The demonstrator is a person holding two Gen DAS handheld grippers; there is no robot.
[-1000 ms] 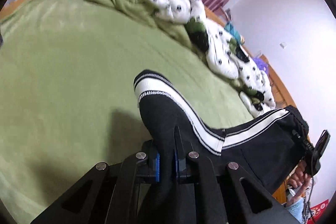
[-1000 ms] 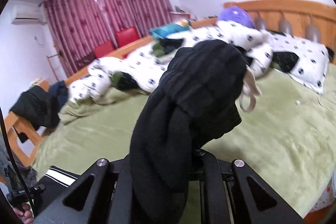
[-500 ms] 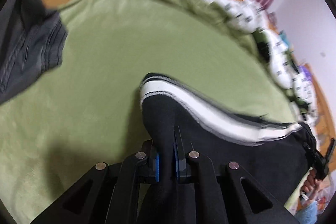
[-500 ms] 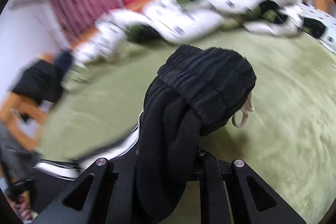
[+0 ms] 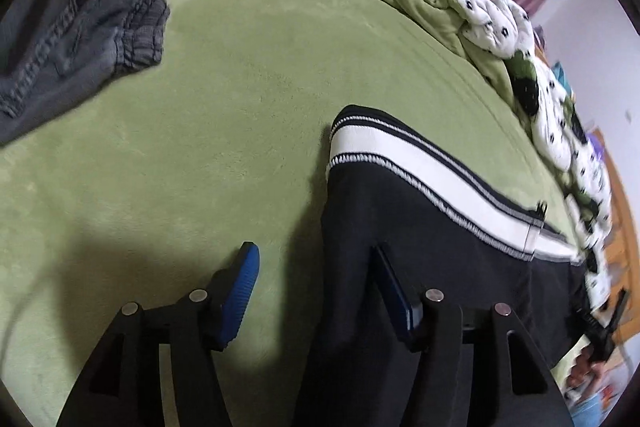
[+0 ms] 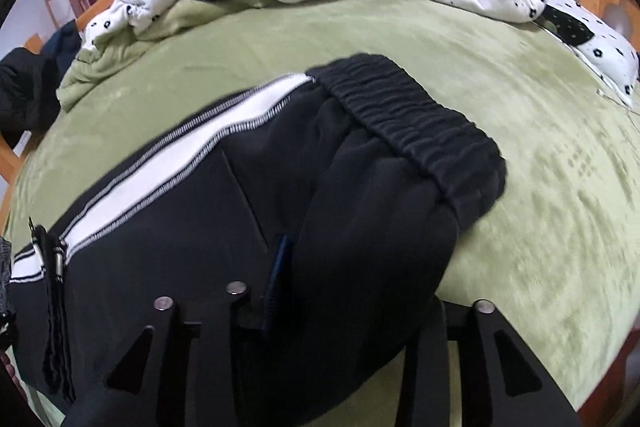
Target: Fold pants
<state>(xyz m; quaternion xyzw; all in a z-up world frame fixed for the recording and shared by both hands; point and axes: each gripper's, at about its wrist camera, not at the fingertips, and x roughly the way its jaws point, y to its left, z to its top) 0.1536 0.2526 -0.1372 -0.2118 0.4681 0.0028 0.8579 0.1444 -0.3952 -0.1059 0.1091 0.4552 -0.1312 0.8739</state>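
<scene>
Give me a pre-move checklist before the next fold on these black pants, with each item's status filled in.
1. Left gripper released: ok. Its jaws have just been opening; the hem end of the black pants lies between them, pads apart.
2. Right gripper released: cannot tell. Its jaws have just been opening, but fabric near the waistband bunches over them.
3. Pants resting on the green blanket: ok.
4. Pants flat: not ok, the waistband end is humped up.
5. White side stripe running straight: ok.
6. Grey garment apart from the pants: ok.
</scene>
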